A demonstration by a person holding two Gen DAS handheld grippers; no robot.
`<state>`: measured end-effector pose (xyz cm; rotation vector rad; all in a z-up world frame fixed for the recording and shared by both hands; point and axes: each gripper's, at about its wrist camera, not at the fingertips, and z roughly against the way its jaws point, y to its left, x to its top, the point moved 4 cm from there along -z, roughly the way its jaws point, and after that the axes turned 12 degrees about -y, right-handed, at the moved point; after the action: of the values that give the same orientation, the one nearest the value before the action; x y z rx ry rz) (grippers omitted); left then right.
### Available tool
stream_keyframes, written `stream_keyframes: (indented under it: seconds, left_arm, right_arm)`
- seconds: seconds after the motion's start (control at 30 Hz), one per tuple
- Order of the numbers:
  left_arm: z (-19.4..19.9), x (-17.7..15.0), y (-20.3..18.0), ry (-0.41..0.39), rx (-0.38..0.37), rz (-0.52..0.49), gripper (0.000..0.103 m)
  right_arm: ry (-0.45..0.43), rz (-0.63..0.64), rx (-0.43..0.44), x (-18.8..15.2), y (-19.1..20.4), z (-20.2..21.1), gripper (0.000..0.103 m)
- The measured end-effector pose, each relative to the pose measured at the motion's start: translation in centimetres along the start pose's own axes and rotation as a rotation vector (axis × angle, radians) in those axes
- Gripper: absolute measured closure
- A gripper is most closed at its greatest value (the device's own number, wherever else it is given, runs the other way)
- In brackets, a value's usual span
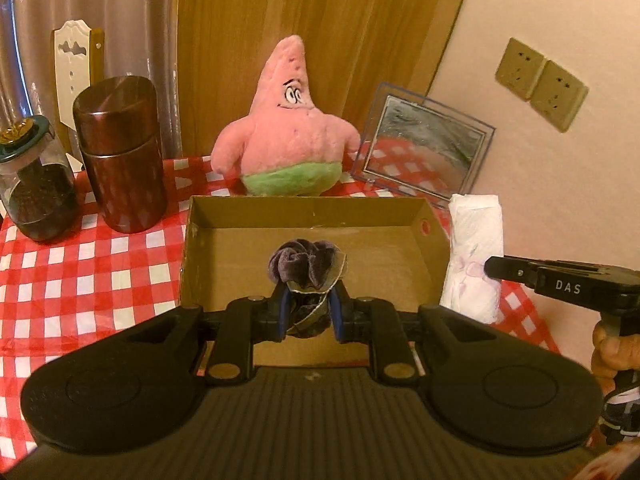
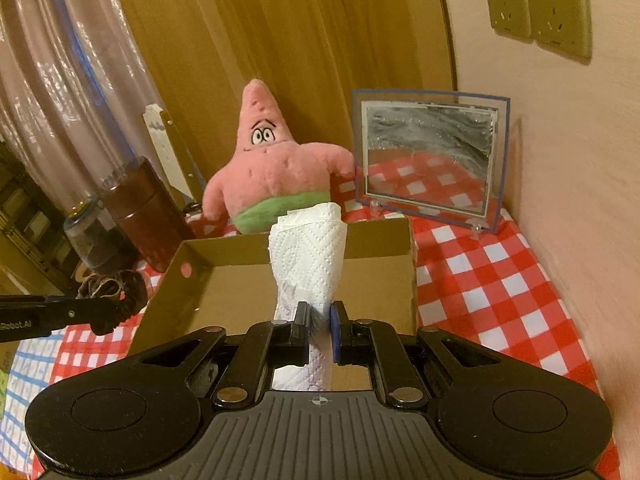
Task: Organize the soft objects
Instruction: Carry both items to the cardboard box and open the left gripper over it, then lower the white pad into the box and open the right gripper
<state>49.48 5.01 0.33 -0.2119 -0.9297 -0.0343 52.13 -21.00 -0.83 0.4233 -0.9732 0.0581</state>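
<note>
On the worktop (image 1: pixel 80 264) under a red-and-white checked cloth, a clear glass jar (image 1: pixel 36 184) stands just beside a brown metal canister (image 1: pixel 120 156). The left claw (image 1: pixel 308 312) grips a purple velvet scrunchie (image 1: pixel 304 264) above the open brown cardboard box (image 1: pixel 200 240). Behind the box sits a pink star-shaped plush toy (image 1: pixel 288 128). The right claw (image 2: pixel 320 326) pinches a folded white paper towel (image 2: pixel 310 248) over the box's near edge.
</note>
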Motion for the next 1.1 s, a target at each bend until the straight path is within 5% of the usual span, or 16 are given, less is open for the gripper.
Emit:
stream_keyframes:
  seconds: [0.23, 0.7, 0.73, 0.8, 0.83, 0.87, 1.1]
  left_arm:
    - [-2.5, 0.1, 0.3, 0.019, -0.004, 0.025, 0.064]
    - [-1.0, 0.9, -0.2, -0.028, 0.004, -0.030, 0.059]
    - [-0.8, 0.9, -0.2, -0.032, 0.001, -0.028, 0.058]
    - [-0.4, 1.0, -0.3, -0.040, -0.006, -0.026, 0.056]
    - [-0.1, 1.1, -0.3, -0.044, -0.004, -0.027, 0.055]
    - [0.2, 1.1, -0.3, -0.048, -0.001, -0.028, 0.054]
    - [3.6, 0.8, -0.8, -0.108, 0.002, -0.032, 0.051]
  right_arm:
    - [0.022, -0.009, -0.009, -0.3, -0.5, -2.1, 0.093]
    - [0.045, -0.015, -0.017, -1.1, -1.0, -3.3, 0.092]
    - [0.042, -0.024, -0.001, -1.0, -0.9, -3.3, 0.089]
    - [0.033, -0.039, 0.010, -0.8, -0.9, -3.1, 0.070]
    - [0.018, -0.045, 0.002, -0.6, -1.0, -2.9, 0.051]
    - [0.005, -0.048, -0.001, -0.5, -1.0, -2.6, 0.046]
    - [-0.034, -0.047, -0.007, -0.1, -0.6, 0.9, 0.046]
